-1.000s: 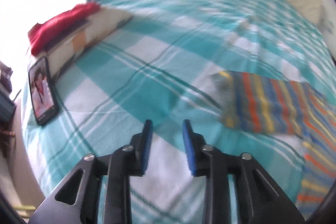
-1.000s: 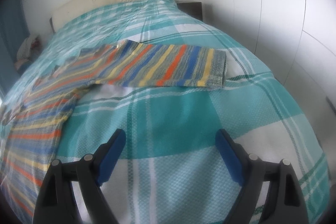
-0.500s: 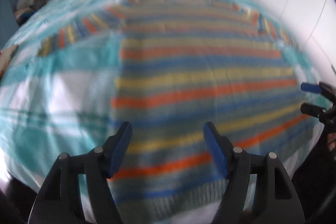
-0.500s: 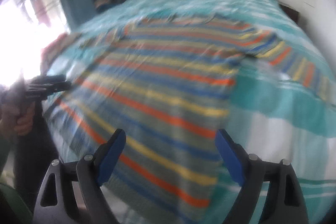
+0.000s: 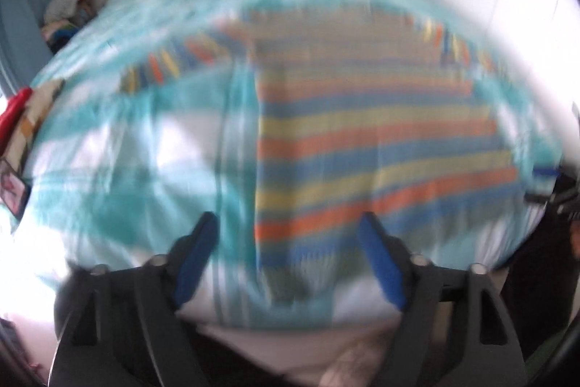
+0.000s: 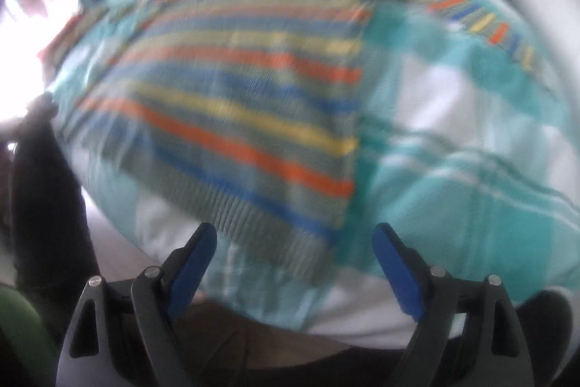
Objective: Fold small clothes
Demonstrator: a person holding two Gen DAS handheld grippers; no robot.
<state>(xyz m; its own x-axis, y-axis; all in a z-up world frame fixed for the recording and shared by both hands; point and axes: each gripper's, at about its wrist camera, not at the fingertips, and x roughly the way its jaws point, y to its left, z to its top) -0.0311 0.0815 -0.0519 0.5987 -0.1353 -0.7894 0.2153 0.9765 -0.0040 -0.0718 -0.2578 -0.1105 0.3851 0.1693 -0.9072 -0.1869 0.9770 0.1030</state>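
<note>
The striped sweater lies spread flat, unfolded, on the bed just ahead of both wide-open, empty tongs, left gripper and right gripper, so folding is all ahead.

Each black plastic two-finger left gripper and right gripper has flat blue pads on its jaws. Small silver screws sit on the black arms. A green sleeve shows at the edge.

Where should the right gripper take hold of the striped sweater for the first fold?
Probably the near right hem corner of the striped sweater, coming from the bed's foot edge. It lies flat, ribbed hem nearest, and the open right gripper already straddles that corner.
</note>
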